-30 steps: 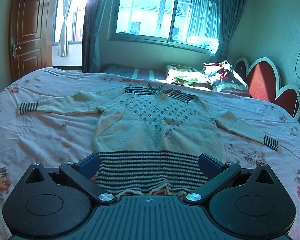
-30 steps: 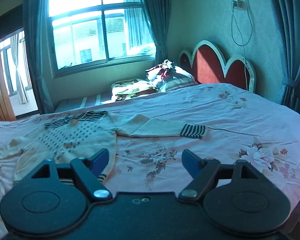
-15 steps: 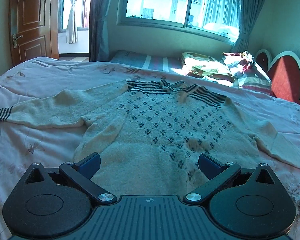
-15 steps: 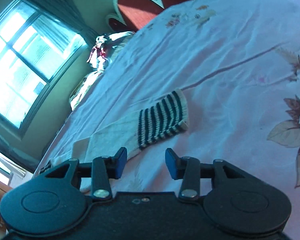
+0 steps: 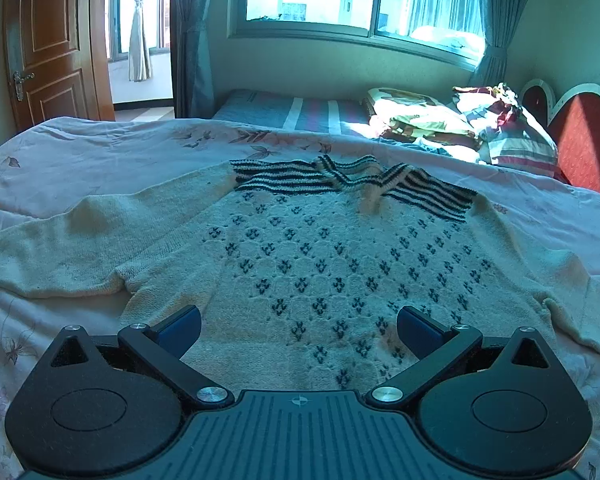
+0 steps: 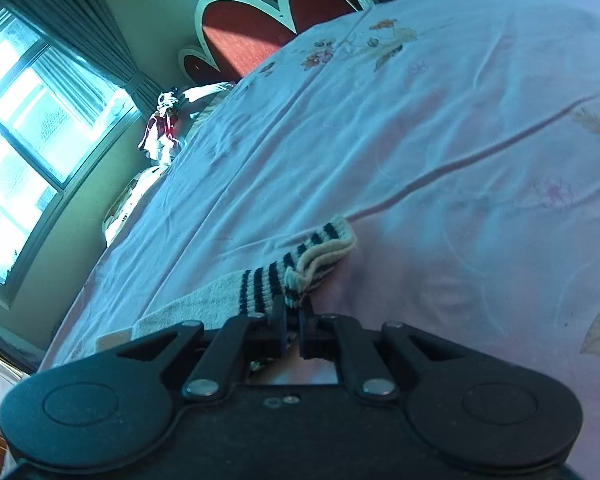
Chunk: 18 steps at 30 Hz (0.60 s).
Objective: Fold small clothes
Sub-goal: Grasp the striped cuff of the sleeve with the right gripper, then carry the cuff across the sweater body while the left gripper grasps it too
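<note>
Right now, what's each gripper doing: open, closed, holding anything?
Left gripper: open, holding nothing, above the cream patterned knit sweater.
Right gripper: closed on the sweater's black-and-cream striped sleeve cuff.

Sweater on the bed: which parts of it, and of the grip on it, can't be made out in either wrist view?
- Sweater hem: left wrist view, hidden under the left gripper.
- Left sleeve cuff: left wrist view, cut off by the frame edge.
- Rest of the sleeve behind the striped cuff: right wrist view, hidden by the right gripper.
- Bite depth on the cuff: hidden by the fingers.
</note>
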Motion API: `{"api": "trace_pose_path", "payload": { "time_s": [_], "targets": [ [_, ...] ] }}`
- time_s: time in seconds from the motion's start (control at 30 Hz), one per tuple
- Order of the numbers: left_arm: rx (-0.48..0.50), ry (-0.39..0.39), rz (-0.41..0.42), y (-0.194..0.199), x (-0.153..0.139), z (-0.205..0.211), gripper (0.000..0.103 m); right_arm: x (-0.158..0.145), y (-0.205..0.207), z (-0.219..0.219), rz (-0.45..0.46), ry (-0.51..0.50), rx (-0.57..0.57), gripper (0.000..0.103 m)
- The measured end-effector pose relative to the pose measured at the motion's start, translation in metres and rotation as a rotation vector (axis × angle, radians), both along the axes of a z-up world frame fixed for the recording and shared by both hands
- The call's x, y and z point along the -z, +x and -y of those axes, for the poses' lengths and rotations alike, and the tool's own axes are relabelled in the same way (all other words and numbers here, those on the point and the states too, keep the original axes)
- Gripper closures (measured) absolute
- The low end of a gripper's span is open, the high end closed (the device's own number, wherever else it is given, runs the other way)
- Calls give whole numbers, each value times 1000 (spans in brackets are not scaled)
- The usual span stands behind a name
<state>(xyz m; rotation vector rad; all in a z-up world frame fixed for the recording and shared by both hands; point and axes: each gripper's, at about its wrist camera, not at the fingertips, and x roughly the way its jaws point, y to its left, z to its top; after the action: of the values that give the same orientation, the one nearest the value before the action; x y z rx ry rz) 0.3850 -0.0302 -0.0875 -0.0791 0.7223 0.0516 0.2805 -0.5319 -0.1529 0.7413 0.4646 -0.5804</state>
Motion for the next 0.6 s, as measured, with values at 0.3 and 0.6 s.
{"api": "trace_pose_path", "payload": {
  "time_s": [0.3, 0.6],
  "targets": [
    [-38, -31, -16, 14, 7, -61, 0, -42, 76, -140, 63, -267, -468, 97],
    [-29, -121, -16, 38, 9, -120, 0, -29, 126, -303, 51, -298, -865, 97]
  ]
}}
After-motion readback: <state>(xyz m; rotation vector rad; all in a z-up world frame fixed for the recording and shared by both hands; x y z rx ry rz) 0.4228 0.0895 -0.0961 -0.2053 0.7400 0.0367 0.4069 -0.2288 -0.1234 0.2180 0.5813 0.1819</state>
